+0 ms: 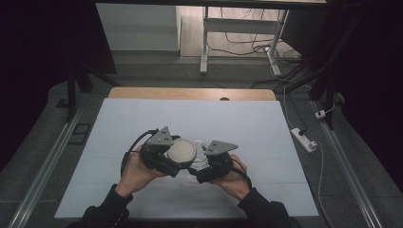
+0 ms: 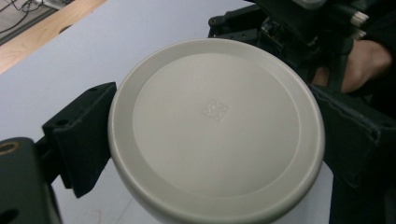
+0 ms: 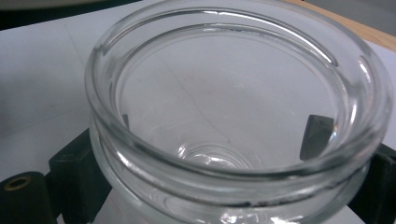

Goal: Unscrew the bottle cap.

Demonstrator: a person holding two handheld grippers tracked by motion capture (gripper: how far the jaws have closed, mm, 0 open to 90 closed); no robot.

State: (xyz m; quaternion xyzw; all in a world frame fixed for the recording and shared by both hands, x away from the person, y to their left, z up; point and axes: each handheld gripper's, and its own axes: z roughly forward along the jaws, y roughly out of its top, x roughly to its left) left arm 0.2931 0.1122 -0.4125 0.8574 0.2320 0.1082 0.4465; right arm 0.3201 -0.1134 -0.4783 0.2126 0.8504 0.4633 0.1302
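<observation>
A round off-white lid (image 1: 182,151) (image 2: 215,126) is clamped by its rim between the black jaws of my left gripper (image 1: 177,159) (image 2: 215,135). A clear glass jar (image 1: 202,159) (image 3: 233,116), open and empty, is held just below its mouth by my right gripper (image 1: 203,167) (image 3: 224,163). In the high view both grippers meet over the near middle of the table, with the lid just left of the jar and partly over it. The jar's rim (image 3: 116,135) looms large in the right gripper view.
A pale blue mat (image 1: 142,118) covers the table, with a wooden edge (image 1: 190,93) at the far side. A white power strip (image 1: 304,139) and cables lie on the floor to the right. A white table frame (image 1: 205,42) stands beyond.
</observation>
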